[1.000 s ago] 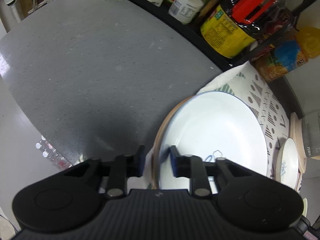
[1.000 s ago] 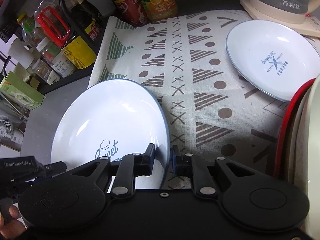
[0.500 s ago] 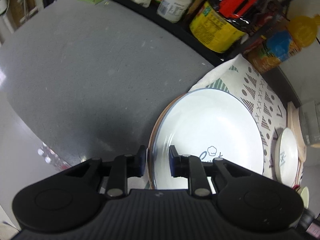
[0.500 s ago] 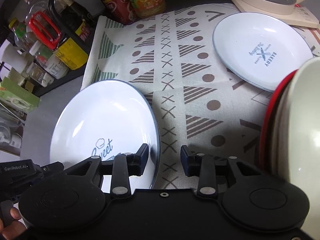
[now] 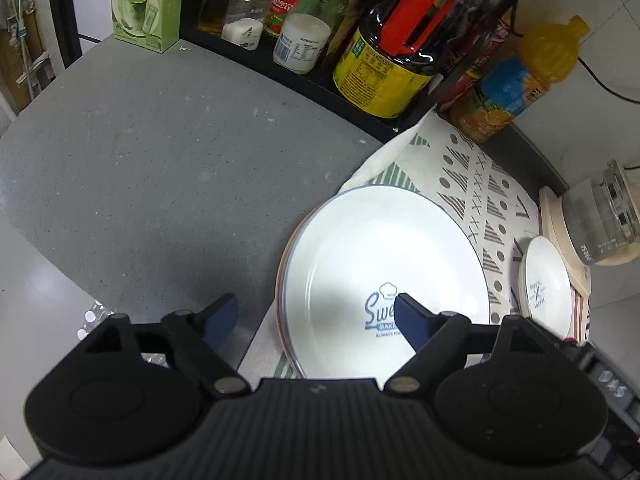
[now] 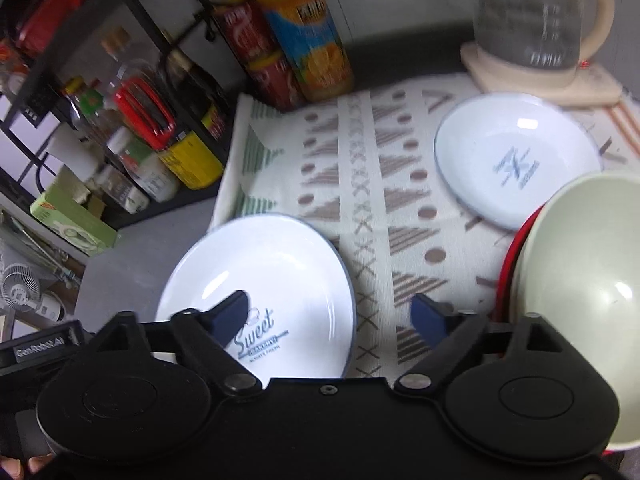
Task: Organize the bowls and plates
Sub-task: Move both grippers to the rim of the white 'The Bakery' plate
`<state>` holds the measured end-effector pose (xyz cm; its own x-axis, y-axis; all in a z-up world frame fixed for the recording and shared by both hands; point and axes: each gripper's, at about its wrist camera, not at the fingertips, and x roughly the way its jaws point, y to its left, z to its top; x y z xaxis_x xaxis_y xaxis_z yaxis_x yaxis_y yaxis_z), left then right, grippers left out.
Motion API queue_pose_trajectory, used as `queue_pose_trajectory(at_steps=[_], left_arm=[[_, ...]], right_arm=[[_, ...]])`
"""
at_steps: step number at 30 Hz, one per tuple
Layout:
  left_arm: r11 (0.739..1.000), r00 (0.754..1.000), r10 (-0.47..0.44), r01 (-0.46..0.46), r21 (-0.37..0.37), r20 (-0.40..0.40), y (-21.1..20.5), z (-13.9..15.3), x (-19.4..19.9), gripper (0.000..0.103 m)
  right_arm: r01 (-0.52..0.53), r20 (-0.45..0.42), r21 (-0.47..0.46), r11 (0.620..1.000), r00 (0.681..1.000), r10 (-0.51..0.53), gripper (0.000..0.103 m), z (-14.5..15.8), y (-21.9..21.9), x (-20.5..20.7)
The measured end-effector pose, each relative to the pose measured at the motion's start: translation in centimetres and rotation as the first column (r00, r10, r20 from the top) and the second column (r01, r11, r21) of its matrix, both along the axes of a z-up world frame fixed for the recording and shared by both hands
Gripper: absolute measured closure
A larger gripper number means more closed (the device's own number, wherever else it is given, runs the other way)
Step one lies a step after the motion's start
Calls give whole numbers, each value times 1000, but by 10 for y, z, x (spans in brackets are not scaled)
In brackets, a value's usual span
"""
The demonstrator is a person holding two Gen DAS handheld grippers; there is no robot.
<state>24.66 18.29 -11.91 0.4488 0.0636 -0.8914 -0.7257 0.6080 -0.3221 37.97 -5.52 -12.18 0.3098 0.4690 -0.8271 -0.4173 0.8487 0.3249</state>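
In the left wrist view, the left gripper (image 5: pixel 316 312) is seen above the near rim of the large round white plate with a blue edge (image 5: pixel 384 272). Its jaws are opening and spread wide, one over the grey stone desk (image 5: pixel 160 160), the other over the plate's face; nothing is pressed between them. The plate lies flat, stacked on another plate of which only a brownish rim (image 5: pixel 285 264) is shown at the left edge, a detail hidden in the other view. The stack rests partly on the patterned white cloth (image 5: pixel 472 184). The printed lettering runs across the view, upright to this camera. A small white plate with a blue mark (image 5: pixel 544 284) is seen edge-on to the right.

In the right wrist view, the right gripper (image 6: pixel 330 318) is held over the same large plate's (image 6: pixel 264 280) right rim, its jaws opening and released, with nothing gripped. Shown only here are a pale cream bowl nested in a red-rimmed one (image 6: pixel 580 280) at the right, and the small plate (image 6: pixel 516 156) lying flat near a glass kettle on a cream base (image 6: pixel 528 20).
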Motion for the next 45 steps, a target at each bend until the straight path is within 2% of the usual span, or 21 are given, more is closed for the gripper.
queue_pose_trajectory(at_steps=[7,12,17,22,29,33,38,45], left_arm=[[1000,1000,-7,8,-5,23,-1,7,-4,19],[1000,999,-18,18,-5,33,-3,10,-1,13],[999,998,-48,49,-2,49,-8,13,10,0],[997,996,-70,71,-2,53,-17,13,33,0],[991,986,-129,133,-29,105,-39,17,69,0],[985,983,-147,155,-69,114,-50,16,90,0],[981,978,-183,188,-42,96,-66,17,117,0],[977,978,-201,204,-62,61,-82,11,146,0]], right_arm=[[-20,59,51,998,998,17,6,30,-4,-5],[12,83,52,999,996,-17,3,39,-10,3],[53,90,52,997,994,-57,0,43,-20,14],[91,107,52,995,990,-96,0,47,-35,28],[143,110,57,988,983,-149,0,51,-63,59],[168,113,46,985,979,-172,0,52,-79,75],[197,101,34,980,975,-199,0,49,-100,94],[217,78,17,976,973,-218,0,46,-120,120]])
